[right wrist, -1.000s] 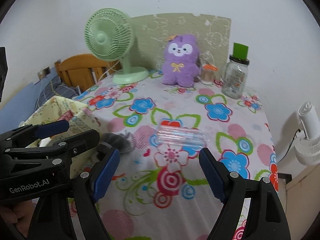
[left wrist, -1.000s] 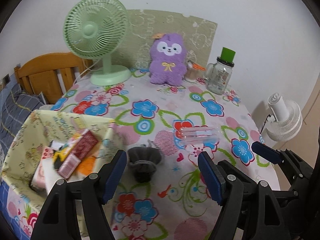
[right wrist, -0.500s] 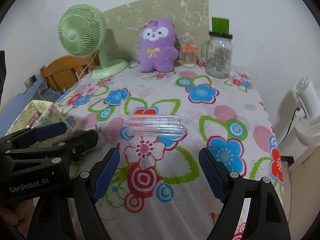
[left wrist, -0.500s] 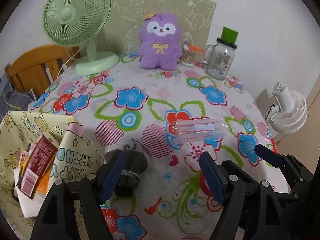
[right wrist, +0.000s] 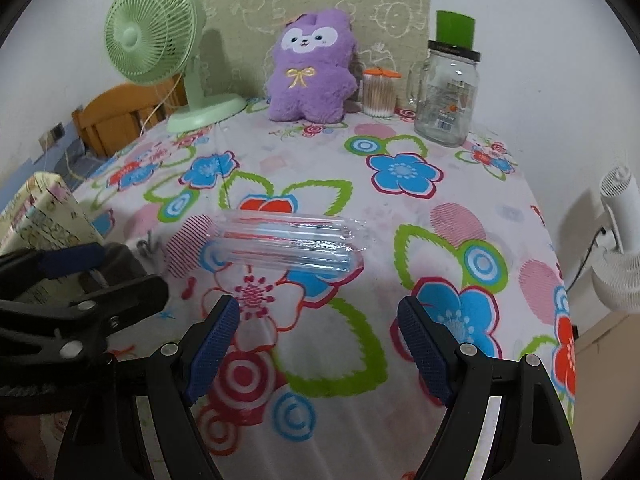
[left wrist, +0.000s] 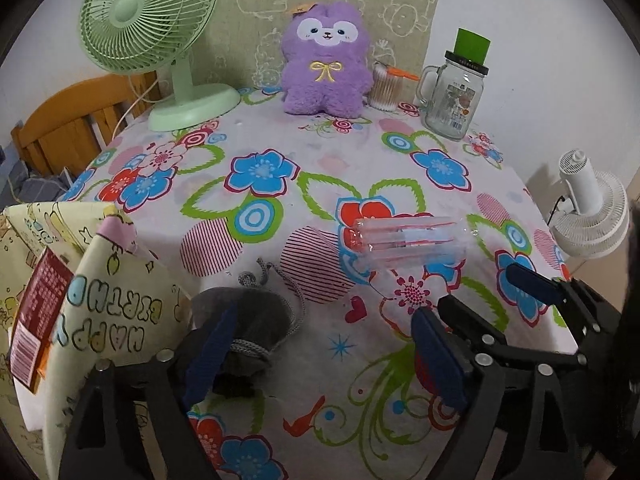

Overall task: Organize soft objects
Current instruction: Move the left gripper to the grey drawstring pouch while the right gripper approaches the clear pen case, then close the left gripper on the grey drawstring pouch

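Left wrist view: the left gripper (left wrist: 320, 360) hangs wide open, its nine-o'clock finger (left wrist: 210, 350) over the grey pouch (left wrist: 248, 324) on the desk (left wrist: 280, 208). Best to shift toward nine o'clock, centre the pouch, then squeeze low. Right gripper (right wrist: 318, 344), also open, faces the clear pack (right wrist: 286, 242) at twelve o'clock.

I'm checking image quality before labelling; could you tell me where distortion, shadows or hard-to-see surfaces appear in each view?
Left wrist: fisheye bends the table edges; the clear plastic pack shows mostly by faint glare. Right wrist: the green fan casts a soft shadow on the backboard; corners vignetted black.
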`<state>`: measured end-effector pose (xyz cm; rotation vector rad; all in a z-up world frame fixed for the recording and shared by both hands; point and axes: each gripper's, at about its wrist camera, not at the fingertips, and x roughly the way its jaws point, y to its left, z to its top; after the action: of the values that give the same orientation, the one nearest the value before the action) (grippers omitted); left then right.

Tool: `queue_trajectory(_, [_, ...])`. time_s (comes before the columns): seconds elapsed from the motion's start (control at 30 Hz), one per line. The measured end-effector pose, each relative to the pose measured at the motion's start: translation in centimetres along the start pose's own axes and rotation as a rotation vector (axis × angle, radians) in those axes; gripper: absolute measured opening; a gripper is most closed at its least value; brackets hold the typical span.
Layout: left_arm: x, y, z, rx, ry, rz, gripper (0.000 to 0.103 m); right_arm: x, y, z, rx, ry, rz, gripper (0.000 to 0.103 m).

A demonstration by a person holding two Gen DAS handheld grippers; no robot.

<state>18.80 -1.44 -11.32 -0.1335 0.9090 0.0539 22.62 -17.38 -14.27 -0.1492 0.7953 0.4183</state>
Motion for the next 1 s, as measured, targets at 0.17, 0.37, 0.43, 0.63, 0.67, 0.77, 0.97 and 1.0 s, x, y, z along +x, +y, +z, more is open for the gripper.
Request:
queue_trajectory(0.17, [-0.8,0.0,-0.9,-0.032,-0.034,0.031,0.091,1.9,-1.1,0.1,-0.024,0.078,0.109,0.084])
queue_trajectory(0.37, [-1.9,-0.9,-3.3,-0.043,-0.096,0.114,0.102,2.4,-1.6,0.8,-0.068,0.075,0.098,0.084])
queue_trajectory(0.43, [-1.3,-1.3,-3.6,-0.026,-0.101,0.157,0.103,2.5,-2.4,1.1,-0.038,0.069,0.11,0.084])
queue_trajectory(0.63, [-0.6,-1.0,-3.3,-0.035,-0.107,0.232,0.103,3.3,-3.0,2.0,0.003,0.066,0.122,0.084])
queue_trajectory(0.67, [-0.5,-1.1,-3.5,-0.029,-0.104,0.251,0.103,3.4,-3.0,2.1,0.005,0.066,0.12,0.084])
queue_trajectory(0.77, [-0.9,-1.3,-4.3,-0.031,-0.106,0.267,0.103,3.7,-2.6,2.5,-0.003,0.066,0.114,0.084])
queue_trajectory(0.97, [-1.7,-0.1,-4.1,-0.118,-0.109,0.193,0.103,3.9,-2.2,2.8,-0.019,0.061,0.1,0.084])
queue_trajectory(1.0, [-1.8,0.1,-4.0,-0.13,-0.108,0.179,0.103,3.9,-2.2,2.8,-0.019,0.059,0.099,0.084])
